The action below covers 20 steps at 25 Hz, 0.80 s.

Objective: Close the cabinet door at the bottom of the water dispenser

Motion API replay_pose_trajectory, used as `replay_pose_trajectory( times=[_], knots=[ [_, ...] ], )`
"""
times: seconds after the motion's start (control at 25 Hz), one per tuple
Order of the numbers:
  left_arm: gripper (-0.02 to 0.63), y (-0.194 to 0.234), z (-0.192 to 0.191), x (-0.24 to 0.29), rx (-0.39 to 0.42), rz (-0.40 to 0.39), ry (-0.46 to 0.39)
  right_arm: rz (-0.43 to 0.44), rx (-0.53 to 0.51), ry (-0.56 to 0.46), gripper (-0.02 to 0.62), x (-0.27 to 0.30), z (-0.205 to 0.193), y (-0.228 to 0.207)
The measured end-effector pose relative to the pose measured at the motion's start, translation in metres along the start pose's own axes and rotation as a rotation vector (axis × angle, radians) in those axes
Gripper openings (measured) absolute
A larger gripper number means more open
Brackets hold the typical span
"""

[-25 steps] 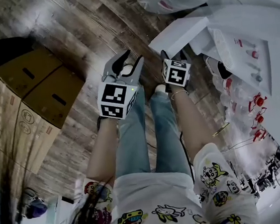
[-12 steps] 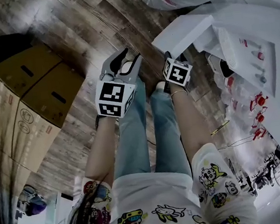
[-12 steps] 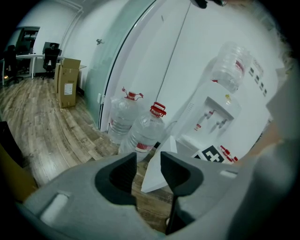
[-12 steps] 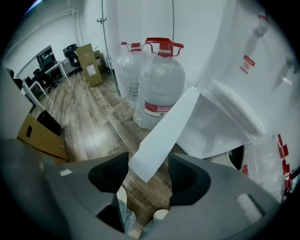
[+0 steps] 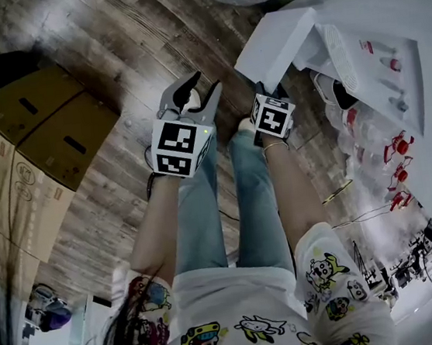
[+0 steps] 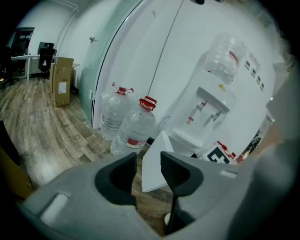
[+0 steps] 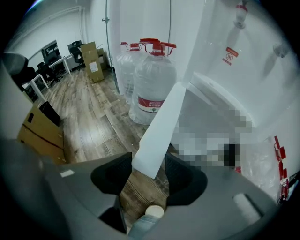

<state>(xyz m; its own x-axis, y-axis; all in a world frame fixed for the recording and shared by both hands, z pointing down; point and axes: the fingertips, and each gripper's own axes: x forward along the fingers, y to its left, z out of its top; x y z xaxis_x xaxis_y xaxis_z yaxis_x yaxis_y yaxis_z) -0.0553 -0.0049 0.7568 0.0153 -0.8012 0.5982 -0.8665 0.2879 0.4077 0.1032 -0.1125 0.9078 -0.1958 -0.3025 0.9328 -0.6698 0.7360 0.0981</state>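
Note:
The water dispenser (image 5: 385, 22) stands at the right with its white bottom cabinet door (image 5: 274, 43) swung out over the wood floor. My right gripper (image 5: 270, 89) is at the door's free lower corner. In the right gripper view the door (image 7: 164, 122) edge sits between the jaws of that gripper (image 7: 149, 161), which are closing, and a thin gap still shows beside the left pad. My left gripper (image 5: 205, 85) hovers left of the door, open. Nothing is between the left gripper's (image 6: 148, 159) jaws, and the door (image 6: 159, 143) lies beyond them.
Large water bottles (image 7: 152, 79) with red caps stand against the wall just past the door and show as bottles (image 6: 136, 129) in the left gripper view. Cardboard boxes (image 5: 40, 142) line the left. The person's legs are below both grippers.
Both grippers have edged forward toward the open door. The right one now sits at the door's lower corner.

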Motion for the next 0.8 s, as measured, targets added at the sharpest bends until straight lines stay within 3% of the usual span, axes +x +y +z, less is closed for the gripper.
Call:
replay_pose_trajectory(
  times=[0.8],
  knots=[
    [0.156,-0.150,-0.074,0.061,-0.089,0.061,-0.017,0.029,-0.197,-0.032,0.186,0.003,-0.043,-0.153]
  ],
)
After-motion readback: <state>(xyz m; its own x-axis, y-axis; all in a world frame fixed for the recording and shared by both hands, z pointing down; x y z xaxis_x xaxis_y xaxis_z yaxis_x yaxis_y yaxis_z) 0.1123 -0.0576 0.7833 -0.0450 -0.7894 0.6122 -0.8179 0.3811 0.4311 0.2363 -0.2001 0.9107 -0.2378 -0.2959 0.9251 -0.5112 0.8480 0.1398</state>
